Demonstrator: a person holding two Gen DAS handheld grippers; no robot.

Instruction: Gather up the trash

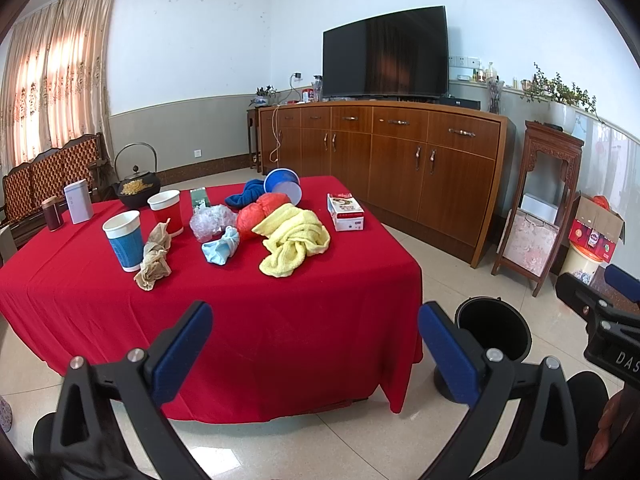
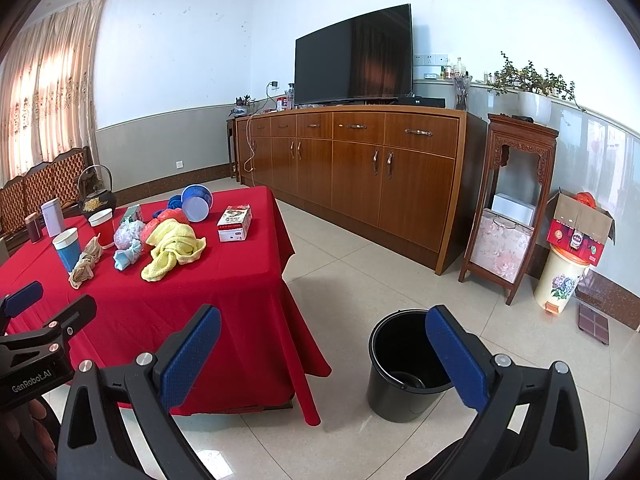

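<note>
Lying beyond the left hand-held gripper [image 1: 316, 344]: brown crumpled paper [image 1: 154, 258].

A long wooden sideboard [image 2: 352, 164] is set against a white wall with a grey lower band. A dark television [image 2: 354, 54] is carried on it. To its right a carved wooden stand [image 2: 516, 200] is seen; to its left, sunlit beige curtains [image 2: 44, 92]. The floor [image 2: 380, 264] is laid with pale glossy tiles.
</note>
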